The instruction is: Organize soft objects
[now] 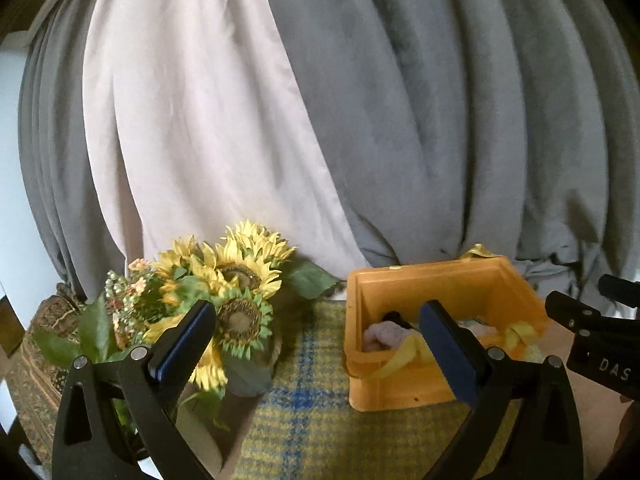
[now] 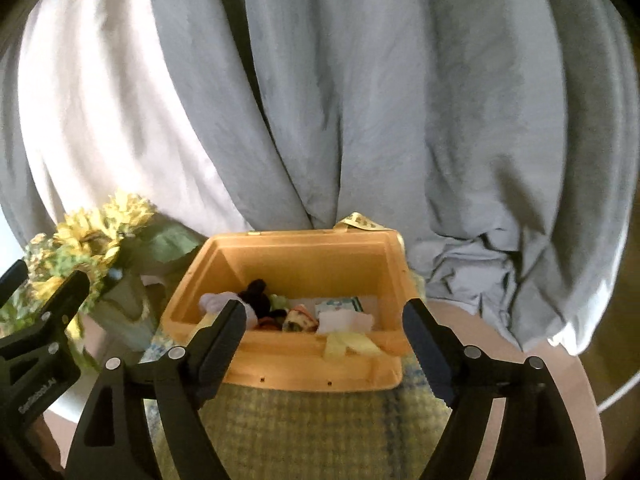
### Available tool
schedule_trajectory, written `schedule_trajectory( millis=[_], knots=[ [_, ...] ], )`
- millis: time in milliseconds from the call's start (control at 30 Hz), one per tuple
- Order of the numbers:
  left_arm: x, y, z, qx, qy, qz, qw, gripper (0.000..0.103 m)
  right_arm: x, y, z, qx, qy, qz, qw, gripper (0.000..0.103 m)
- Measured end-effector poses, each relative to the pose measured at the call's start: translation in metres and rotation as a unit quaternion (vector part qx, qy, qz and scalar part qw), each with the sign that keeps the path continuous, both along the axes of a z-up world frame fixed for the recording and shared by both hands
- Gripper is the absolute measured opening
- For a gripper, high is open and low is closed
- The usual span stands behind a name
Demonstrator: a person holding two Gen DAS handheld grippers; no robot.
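An orange plastic bin (image 2: pixel 304 256) sits on a yellow-and-blue plaid mat (image 2: pixel 304 424); it also shows in the left wrist view (image 1: pixel 400 394). Inside lie several soft items: a white sock (image 2: pixel 214 301), a black piece (image 2: pixel 256 294), a patterned cloth (image 2: pixel 298 319) and a white cloth (image 2: pixel 344 320). A yellow cloth (image 2: pixel 350 344) hangs over the front rim, also seen from the left (image 1: pixel 400 356). My right gripper (image 2: pixel 324 344) is open and empty just in front of the bin. My left gripper (image 1: pixel 316 344) is open and empty, left of the bin.
A vase of artificial sunflowers (image 1: pixel 236 280) stands left of the bin, also in the right wrist view (image 2: pixel 96 236). Grey and white curtains (image 1: pixel 360 120) hang close behind. The round table's edge (image 2: pixel 588 400) curves at the right.
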State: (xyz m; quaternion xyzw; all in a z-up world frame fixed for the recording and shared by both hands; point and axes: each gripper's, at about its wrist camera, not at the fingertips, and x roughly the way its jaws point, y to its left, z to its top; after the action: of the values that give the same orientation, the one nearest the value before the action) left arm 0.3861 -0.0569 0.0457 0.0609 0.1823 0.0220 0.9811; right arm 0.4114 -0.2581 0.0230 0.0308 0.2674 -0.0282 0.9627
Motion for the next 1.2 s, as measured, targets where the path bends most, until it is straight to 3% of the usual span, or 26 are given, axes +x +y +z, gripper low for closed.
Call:
schedule_trajectory(
  millis=[533,1200],
  knots=[
    [-0.123,0.024,0.012,-0.012,-0.020,-0.073,0.9970,0.103,-0.154,0.024,0.015,-0.009,-0.049,-0.059,0.997,0.090],
    [-0.262,0.030,0.003,-0.033,-0.008,-0.064,0.9973,0.103,-0.287,0.038,0.007,-0.014,-0.050,-0.021,0.998,0.090]
  ],
)
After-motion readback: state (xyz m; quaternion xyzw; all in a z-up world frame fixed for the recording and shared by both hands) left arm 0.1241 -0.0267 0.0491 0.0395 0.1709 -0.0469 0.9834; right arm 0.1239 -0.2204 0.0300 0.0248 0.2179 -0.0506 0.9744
